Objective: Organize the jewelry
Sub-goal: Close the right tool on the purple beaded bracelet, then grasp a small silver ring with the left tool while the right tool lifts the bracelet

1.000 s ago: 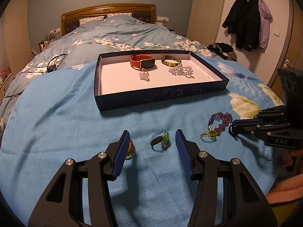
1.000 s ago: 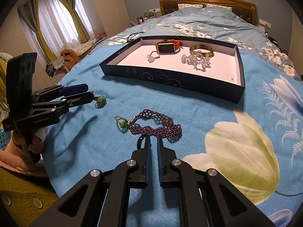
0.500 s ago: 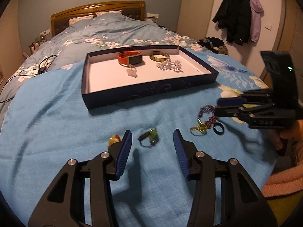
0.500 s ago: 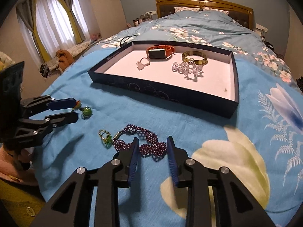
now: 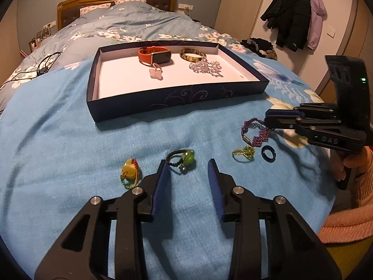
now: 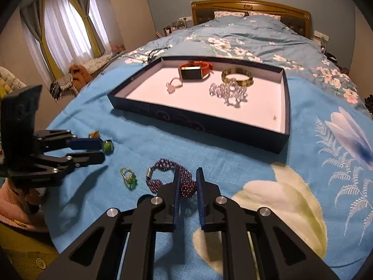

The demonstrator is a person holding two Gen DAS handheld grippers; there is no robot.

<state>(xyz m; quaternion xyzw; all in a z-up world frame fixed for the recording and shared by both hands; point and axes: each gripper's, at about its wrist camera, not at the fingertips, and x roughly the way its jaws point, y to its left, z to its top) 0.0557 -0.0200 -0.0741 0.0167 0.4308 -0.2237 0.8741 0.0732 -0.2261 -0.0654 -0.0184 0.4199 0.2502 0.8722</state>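
With 4 pieces in the tray [image 5: 177,98], the right gripper [image 6: 187,182] has just been closing its jaws on the purple bracelet [image 6: 186,186] and now clamps it, while the left gripper [image 5: 187,170], its jaws apart but just narrowing, has the green-bead ring [image 5: 184,159] just ahead of them, and 3 more pieces lie loose.

Glossy green bead [image 5: 189,155], soft cloth blanket [image 5: 70,140]

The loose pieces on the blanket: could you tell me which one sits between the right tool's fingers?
The purple beaded bracelet; the other loose pieces lie clear of that tool.
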